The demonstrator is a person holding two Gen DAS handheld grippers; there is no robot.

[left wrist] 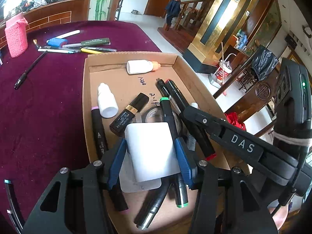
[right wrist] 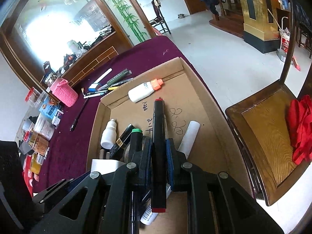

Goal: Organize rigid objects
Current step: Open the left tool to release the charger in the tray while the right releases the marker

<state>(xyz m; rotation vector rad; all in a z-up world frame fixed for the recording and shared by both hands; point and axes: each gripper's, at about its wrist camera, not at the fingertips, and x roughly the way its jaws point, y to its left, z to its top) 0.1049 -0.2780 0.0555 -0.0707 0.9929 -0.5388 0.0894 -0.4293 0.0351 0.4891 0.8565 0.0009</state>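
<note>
My left gripper (left wrist: pixel 150 144) is shut on a white rectangular block (left wrist: pixel 151 152), which sits between its blue pads over the near end of the cardboard tray (left wrist: pixel 85 97). My right gripper (right wrist: pixel 159 144) is shut on a black marker with red ends (right wrist: pixel 159 136), held lengthwise over the same tray (right wrist: pixel 195 74). In the left wrist view that marker (left wrist: pixel 197 132) crosses in from the right. Lying in the tray are a white bottle with an orange cap (left wrist: pixel 140 67), a small white dropper bottle (left wrist: pixel 106 101), a black lipstick (left wrist: pixel 129 115), a green-capped marker (left wrist: pixel 169 120) and a tape roll (left wrist: pixel 154 115).
Several pens (left wrist: pixel 78 46), a blue eraser (left wrist: pixel 56 42) and a black pen (left wrist: pixel 29 70) lie on the burgundy cloth beyond the tray. A pink knitted holder (left wrist: pixel 16 37) stands far left. Small boxes and jars (right wrist: pixel 42 128) crowd the left. A wooden chair with red cloth (right wrist: pixel 300 128) is right.
</note>
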